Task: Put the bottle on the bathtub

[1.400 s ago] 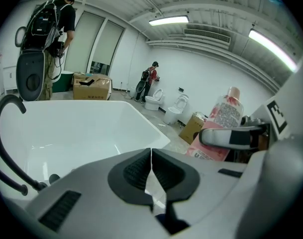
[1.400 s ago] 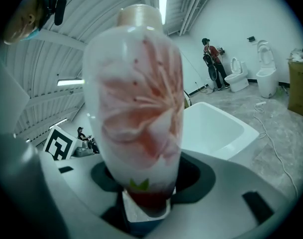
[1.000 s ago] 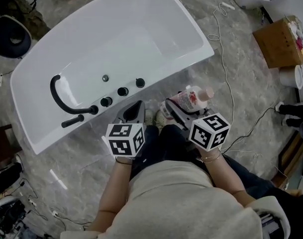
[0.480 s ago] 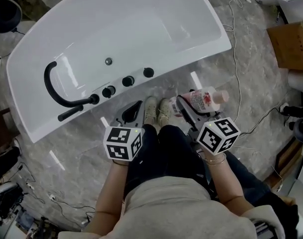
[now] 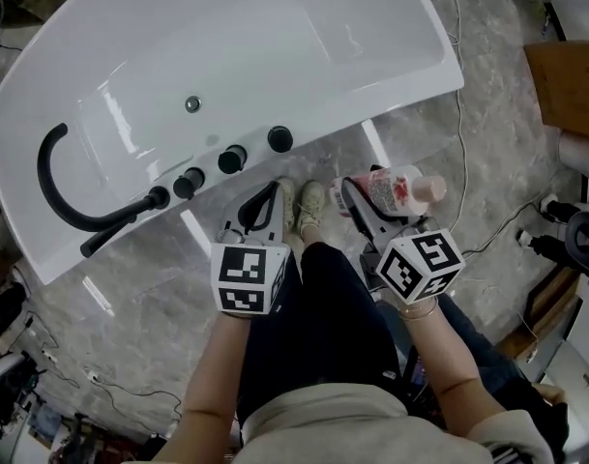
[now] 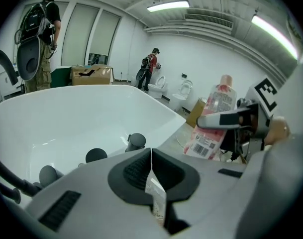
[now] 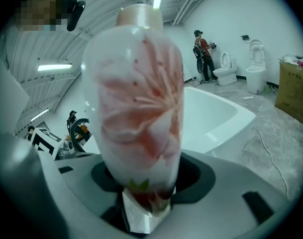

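The bottle [image 5: 398,188] is clear with a pink flower label and a peach cap; it fills the right gripper view [image 7: 141,108] and shows in the left gripper view [image 6: 213,121] too. My right gripper [image 5: 367,201] is shut on its lower body and holds it over the floor, just off the near rim of the white bathtub [image 5: 410,85]. My left gripper [image 5: 265,204] is shut with nothing in it [image 6: 150,171], close to the rim beside the black knobs [image 5: 232,158]. The tub's rim [image 6: 156,128] lies ahead of the left jaws.
A black curved faucet [image 5: 62,196] stands on the tub's near rim at the left. The person's shoes [image 5: 299,206] are between the grippers. Cables [image 5: 460,143] run over the grey floor at the right, with a cardboard box [image 5: 570,85] beyond. People [image 6: 150,66] stand far off.
The view has shifted so the bathtub sits farther left and closer. Both grippers have come nearer the tub's rim, the right one still carrying the bottle.
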The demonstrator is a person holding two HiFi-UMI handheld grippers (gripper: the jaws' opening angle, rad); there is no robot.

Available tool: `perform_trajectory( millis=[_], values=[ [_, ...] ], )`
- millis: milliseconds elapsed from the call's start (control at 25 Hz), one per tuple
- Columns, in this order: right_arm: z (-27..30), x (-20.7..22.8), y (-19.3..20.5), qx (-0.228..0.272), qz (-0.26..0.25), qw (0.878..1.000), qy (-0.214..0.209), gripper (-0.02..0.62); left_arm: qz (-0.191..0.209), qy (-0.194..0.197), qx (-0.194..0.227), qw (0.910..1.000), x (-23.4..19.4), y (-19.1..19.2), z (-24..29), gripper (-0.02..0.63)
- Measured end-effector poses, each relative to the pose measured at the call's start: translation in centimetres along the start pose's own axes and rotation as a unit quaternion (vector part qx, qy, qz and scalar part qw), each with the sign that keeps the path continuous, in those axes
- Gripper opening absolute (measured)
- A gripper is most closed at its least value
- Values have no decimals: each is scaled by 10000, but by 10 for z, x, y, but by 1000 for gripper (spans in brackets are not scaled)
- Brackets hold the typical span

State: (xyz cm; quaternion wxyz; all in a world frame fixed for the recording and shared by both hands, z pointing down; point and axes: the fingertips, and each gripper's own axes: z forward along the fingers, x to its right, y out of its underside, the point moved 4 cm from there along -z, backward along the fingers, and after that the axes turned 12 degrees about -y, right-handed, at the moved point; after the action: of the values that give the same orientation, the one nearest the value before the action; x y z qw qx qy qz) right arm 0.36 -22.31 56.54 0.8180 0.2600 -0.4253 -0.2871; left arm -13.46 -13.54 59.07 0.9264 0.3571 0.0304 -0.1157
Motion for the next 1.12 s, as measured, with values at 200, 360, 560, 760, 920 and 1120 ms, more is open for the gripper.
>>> perform_trajectory(
  millis=[200, 360, 560, 760, 920, 1120],
  values=[
    [43, 37, 5, -4, -139, 9999, 73, 228, -332, 189, 124, 9992, 0, 0, 41, 9],
    [69, 62, 10, -32, -239, 9995, 218, 227, -347, 205, 127, 9991, 3, 0, 61, 9],
    [94, 83, -7, 197, -491, 9978, 400, 229, -405, 221, 127, 9989, 0, -2, 72, 9],
    [116, 104, -24, 412, -805, 9943, 562, 229, -637, 356, 178, 9972, 8, -4, 83, 9],
    [125, 106, -29, 500, -1243, 9885, 695, 229, -938, 562, 37, 9940, 14, 0, 84, 9],
    [132, 97, -22, 713, -1455, 9833, 832, 230, -926, 561, 60, 9941, 9, 6, 82, 9]
  ],
)
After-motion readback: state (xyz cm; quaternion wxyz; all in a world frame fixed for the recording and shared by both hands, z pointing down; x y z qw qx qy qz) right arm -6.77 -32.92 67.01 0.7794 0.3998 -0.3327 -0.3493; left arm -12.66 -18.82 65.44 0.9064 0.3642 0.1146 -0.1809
